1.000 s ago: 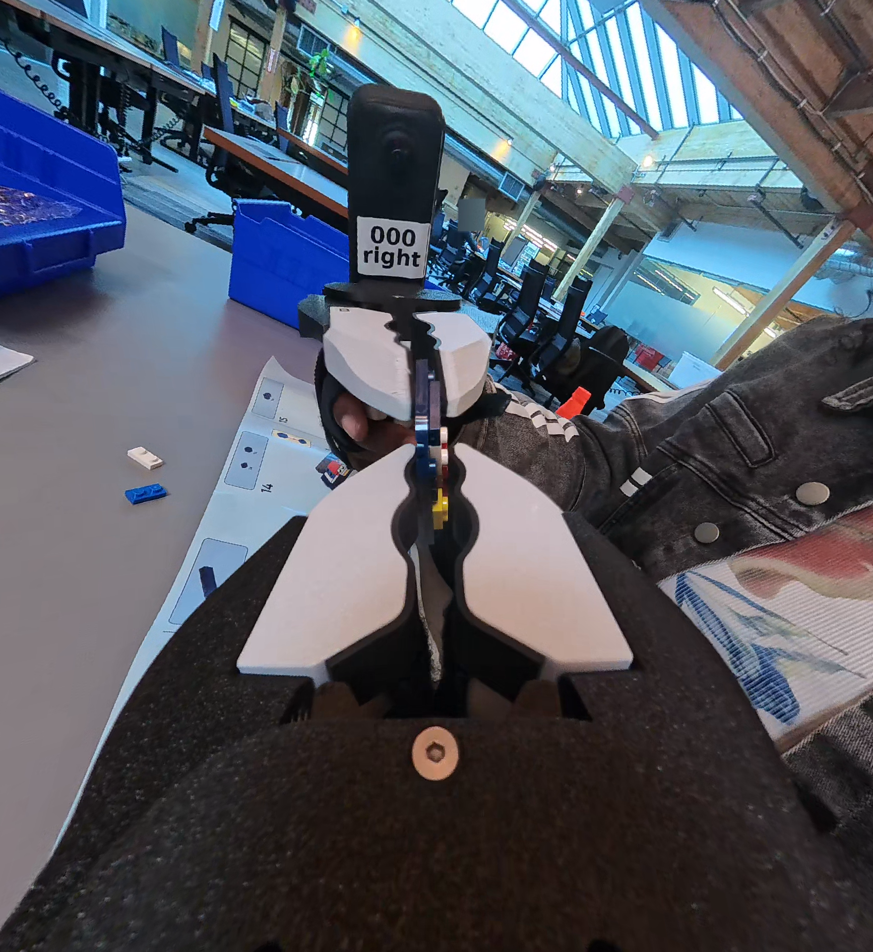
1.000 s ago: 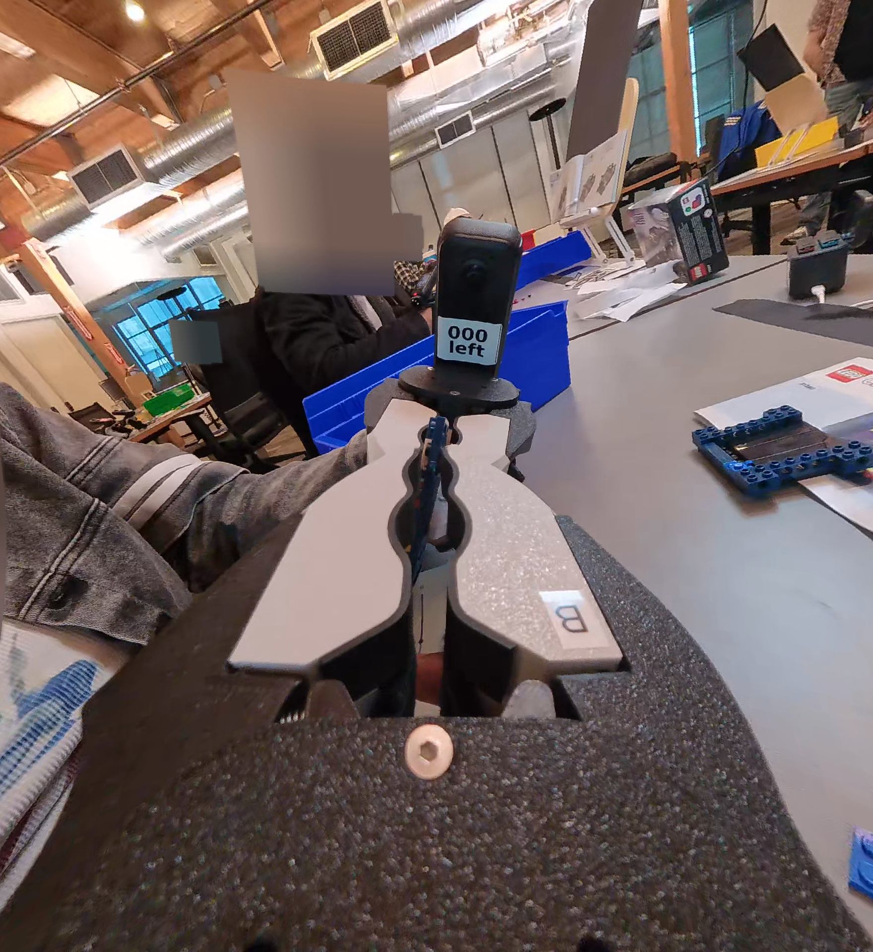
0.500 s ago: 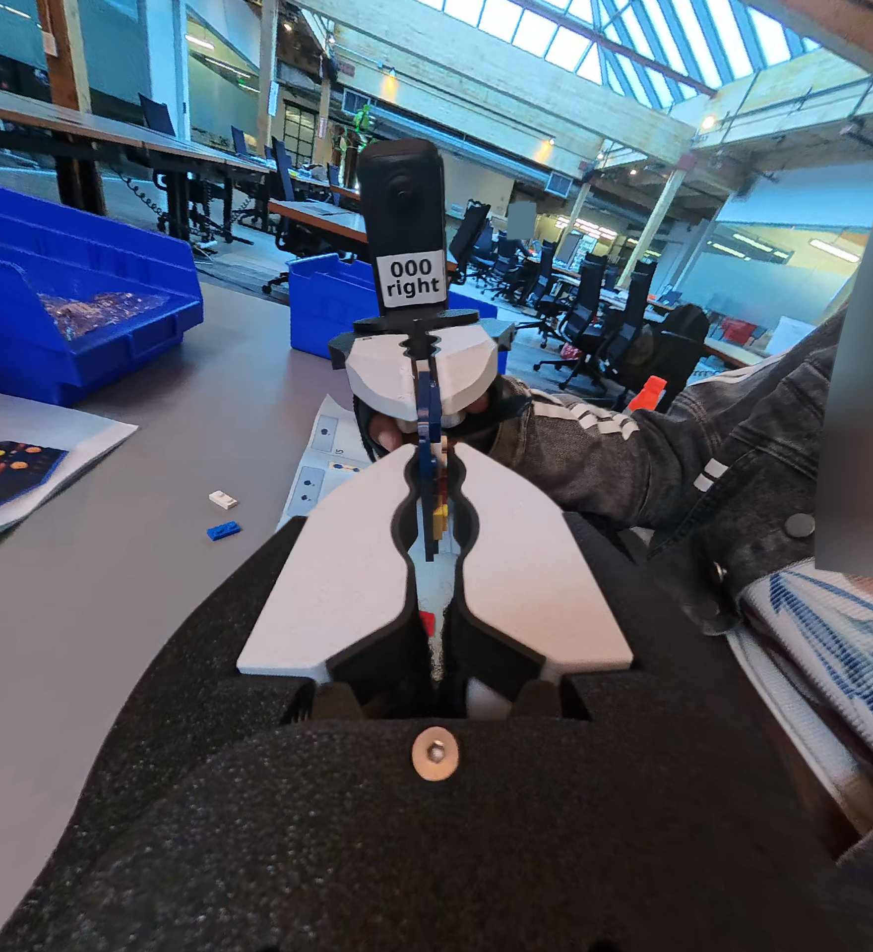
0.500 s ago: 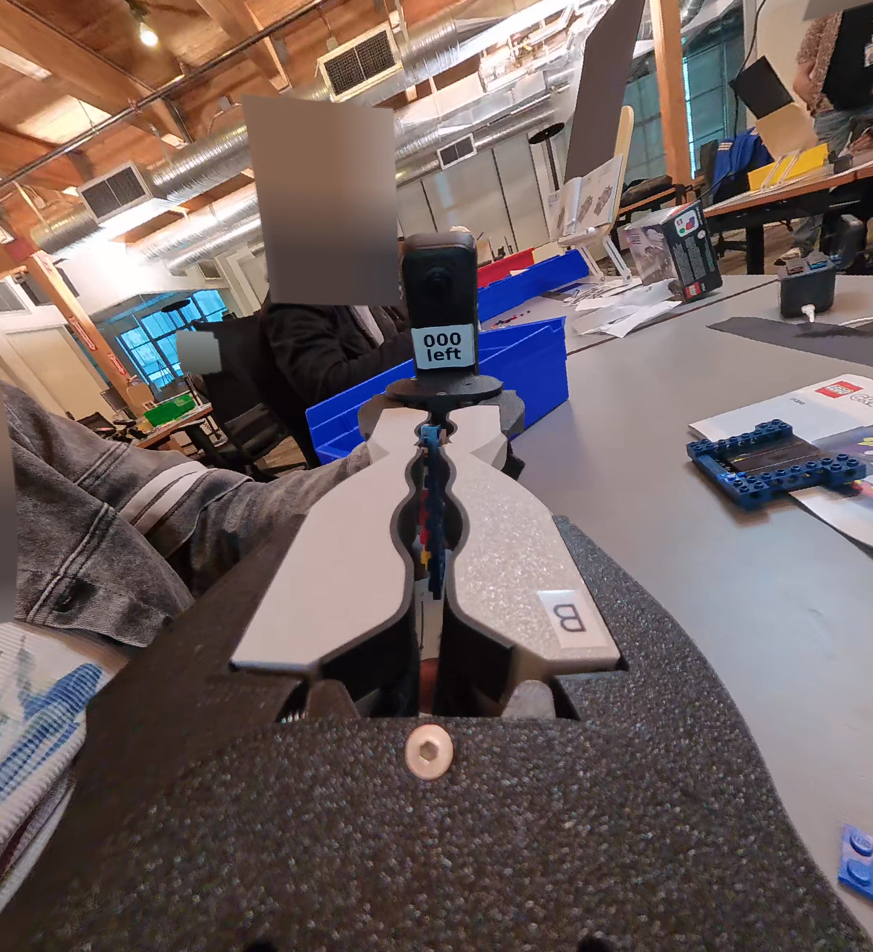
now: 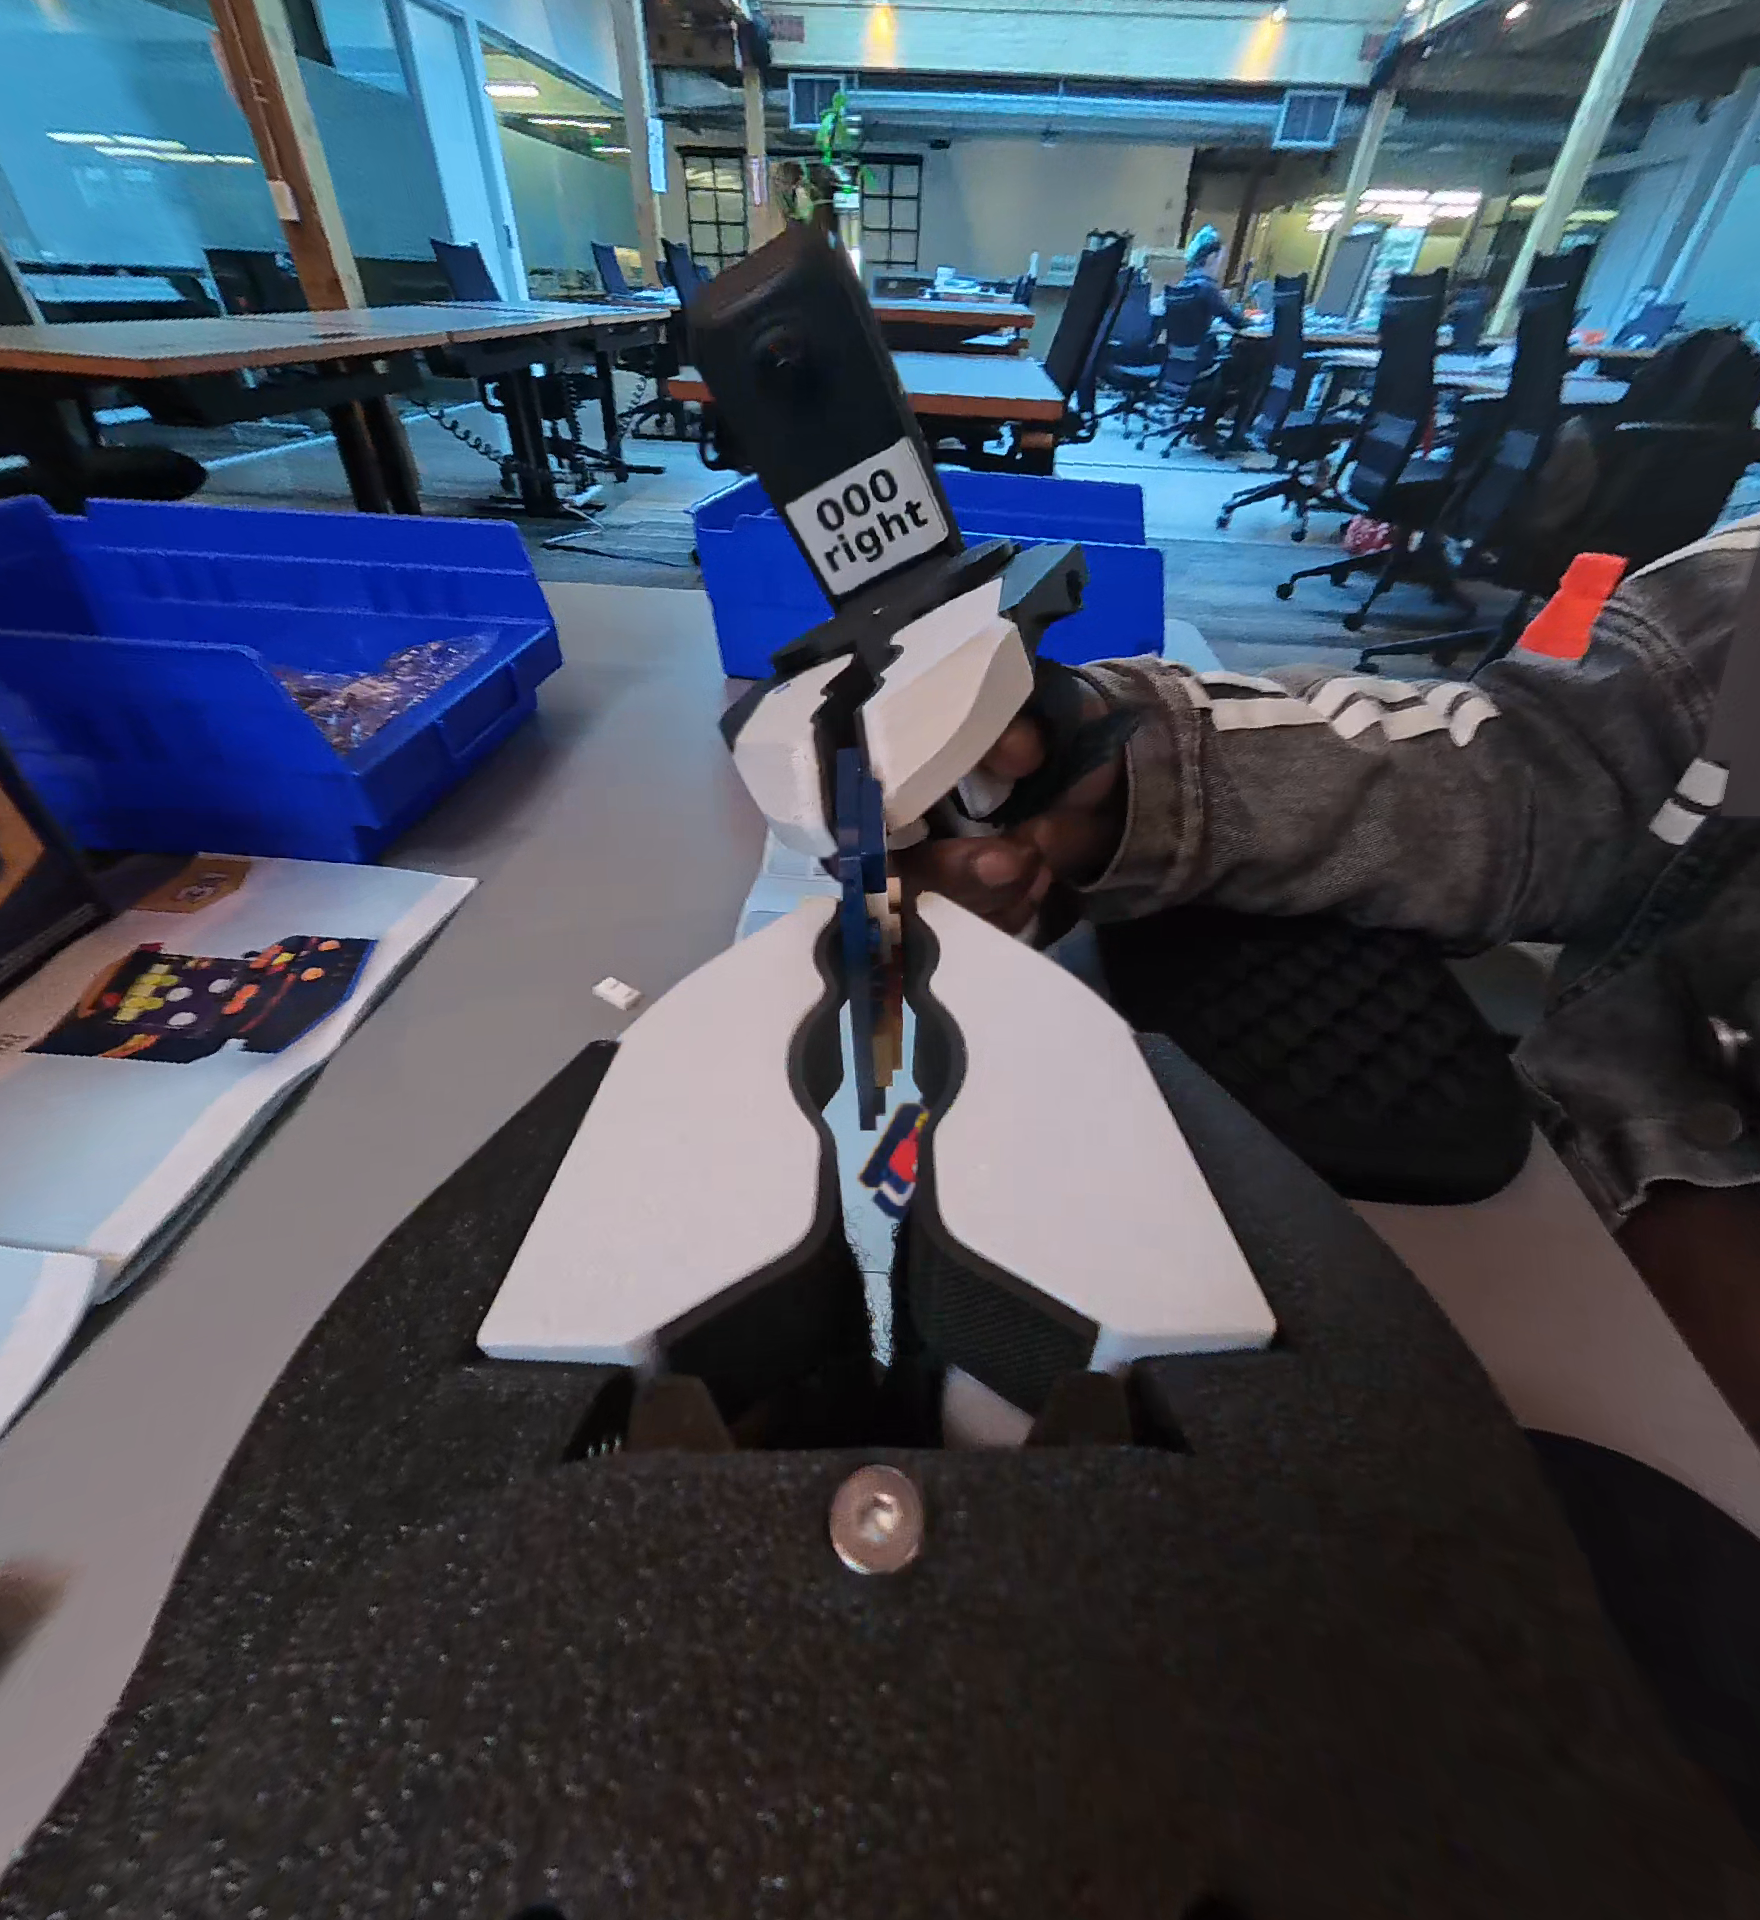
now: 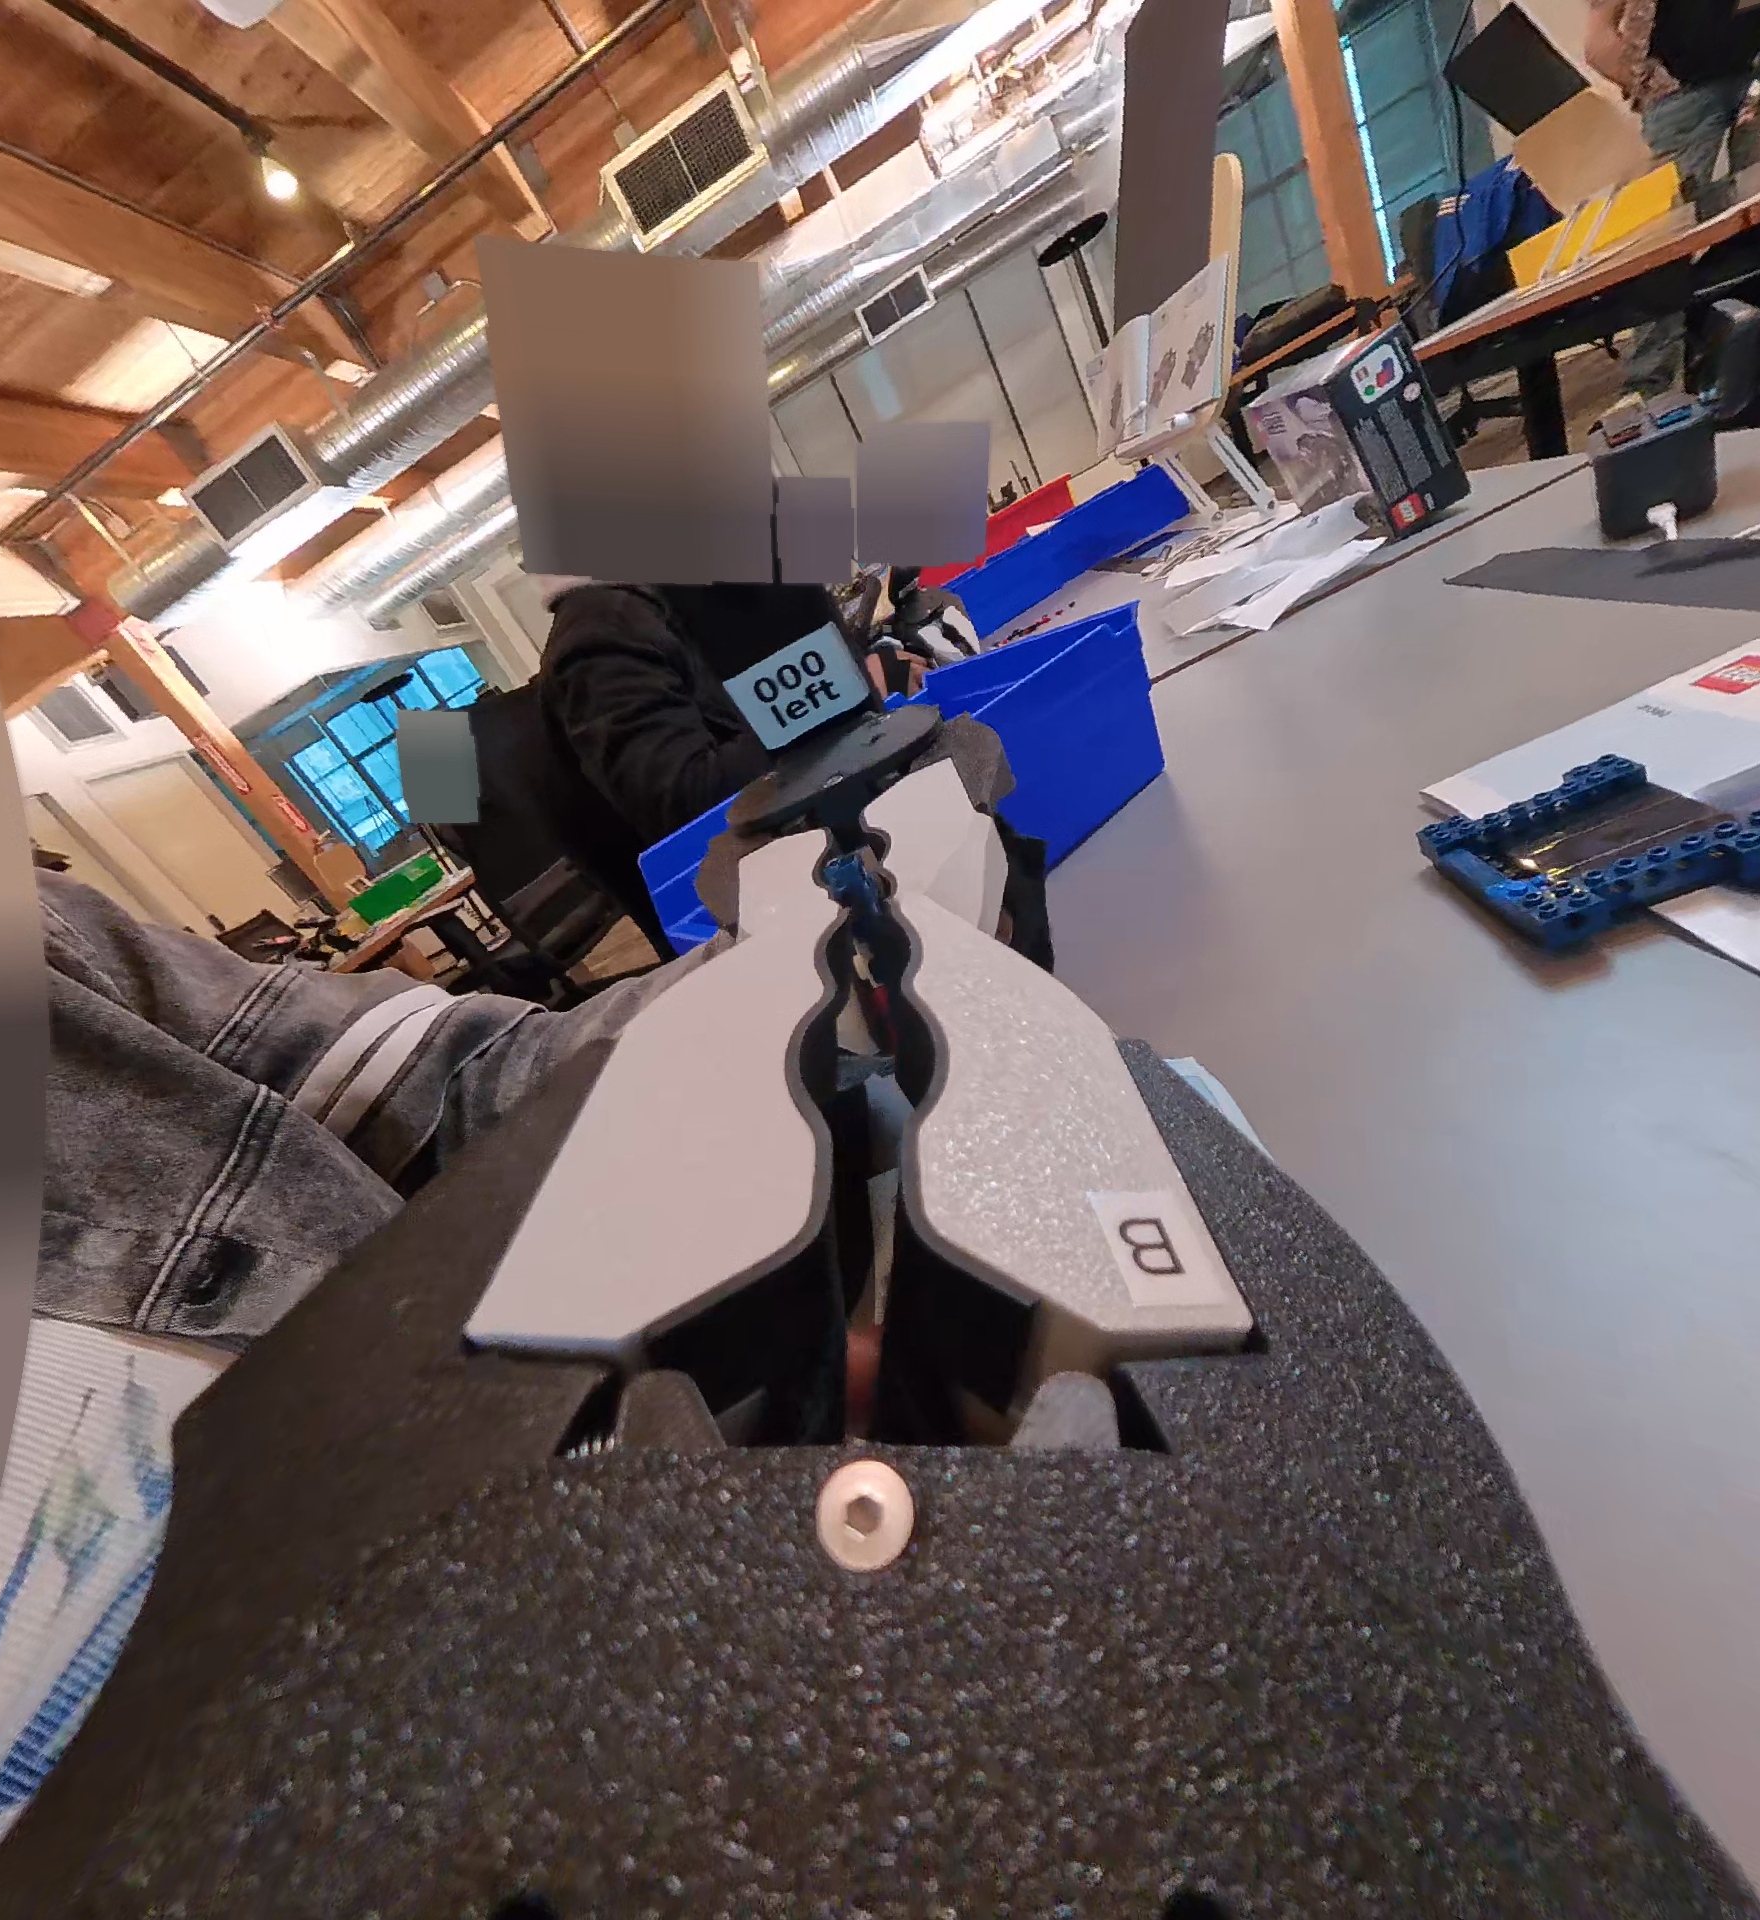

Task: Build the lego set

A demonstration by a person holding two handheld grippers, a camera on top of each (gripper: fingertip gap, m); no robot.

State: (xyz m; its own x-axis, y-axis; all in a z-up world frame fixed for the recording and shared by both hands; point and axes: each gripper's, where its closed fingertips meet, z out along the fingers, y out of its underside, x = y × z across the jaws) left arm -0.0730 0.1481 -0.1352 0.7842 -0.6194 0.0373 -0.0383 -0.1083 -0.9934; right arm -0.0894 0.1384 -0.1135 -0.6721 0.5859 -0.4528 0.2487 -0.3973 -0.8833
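Left of the left gripper (image 5: 871,935) a blue bin (image 5: 232,665) holds clear plastic bags (image 5: 377,681); a second blue bin (image 5: 1052,582) stands beyond the jaws, contents hidden. Both grippers clamp one thin blue brick assembly (image 5: 860,831) edge-on between them, tip to tip, above the grey table (image 5: 585,790). The right gripper (image 6: 860,940) grips its other end. Right of those jaws lies a blue brick frame (image 6: 1624,842) on a booklet (image 6: 1686,717).

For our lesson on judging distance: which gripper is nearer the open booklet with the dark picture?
Left. The left gripper sits just right of the booklet; the right gripper faces it from farther off.
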